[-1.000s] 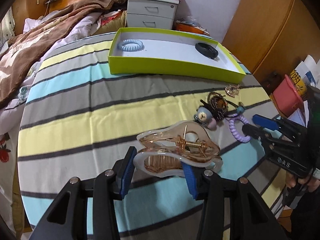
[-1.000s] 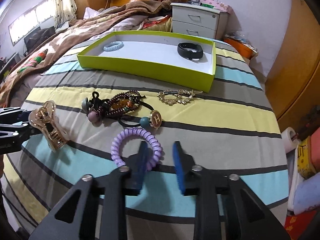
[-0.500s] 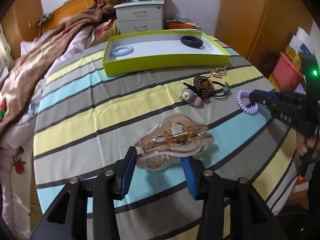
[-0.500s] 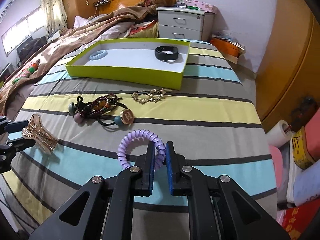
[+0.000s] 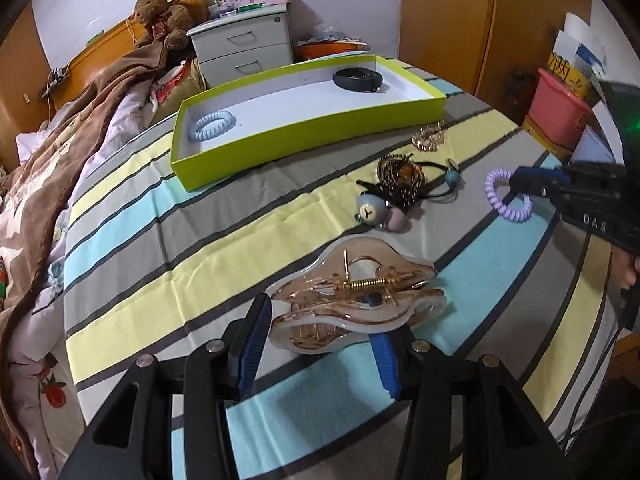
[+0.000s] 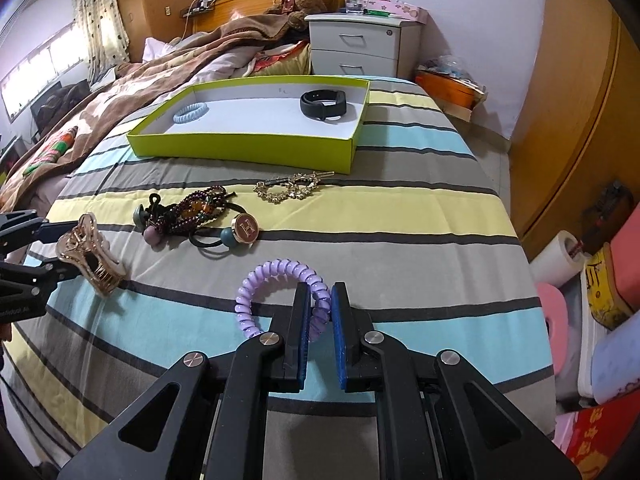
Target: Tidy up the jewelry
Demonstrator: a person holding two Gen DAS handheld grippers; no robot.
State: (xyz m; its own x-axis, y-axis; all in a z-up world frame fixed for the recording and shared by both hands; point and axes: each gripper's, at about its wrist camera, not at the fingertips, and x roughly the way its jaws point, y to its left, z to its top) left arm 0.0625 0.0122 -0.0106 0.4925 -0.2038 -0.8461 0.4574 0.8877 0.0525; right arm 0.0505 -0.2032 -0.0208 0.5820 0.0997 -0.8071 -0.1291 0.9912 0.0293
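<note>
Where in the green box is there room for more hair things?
The green box has a wide bare white patch between the blue coil hair tie and the black wristband. On the bedspread in front of it, the tangled hair ties and gold barrette crowd together.

Left tool (image 5: 318,344) points steeply down, its blue pads set apart and gripping something wide; right tool (image 6: 320,312) likewise angled down, pads pinched nearly together on a thin item
</note>
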